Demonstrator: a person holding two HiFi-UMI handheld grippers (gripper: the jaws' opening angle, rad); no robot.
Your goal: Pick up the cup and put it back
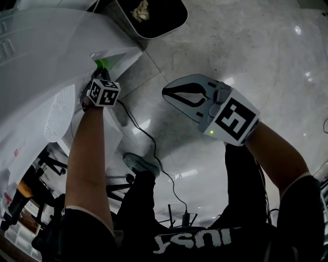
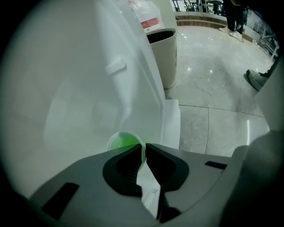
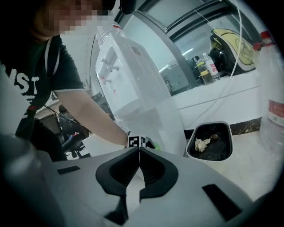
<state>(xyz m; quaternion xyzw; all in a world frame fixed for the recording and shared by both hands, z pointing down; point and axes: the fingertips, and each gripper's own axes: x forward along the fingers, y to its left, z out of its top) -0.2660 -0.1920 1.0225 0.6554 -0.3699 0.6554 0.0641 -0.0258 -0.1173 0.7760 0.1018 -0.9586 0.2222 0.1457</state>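
Observation:
A green cup (image 2: 123,141) sits against the front of the white water dispenser (image 2: 80,75). My left gripper (image 2: 143,152) is shut on its right rim, with the thin wall pinched between the black pads. From the head view the cup (image 1: 101,64) shows just beyond the left gripper (image 1: 100,75), in the dispenser's (image 1: 46,56) recess. My right gripper (image 1: 168,92) hangs over the floor to the right, shut with nothing in it. In the right gripper view its jaws (image 3: 138,149) meet, and the left arm reaches to the dispenser (image 3: 137,84) behind them.
A dark open bin (image 1: 154,15) holding crumpled paper stands right of the dispenser, also seen as the bin (image 3: 210,142). A cable (image 1: 154,153) trails over the glossy floor. A counter (image 3: 230,88) with bottles lies behind. A chair base (image 1: 56,169) is at lower left.

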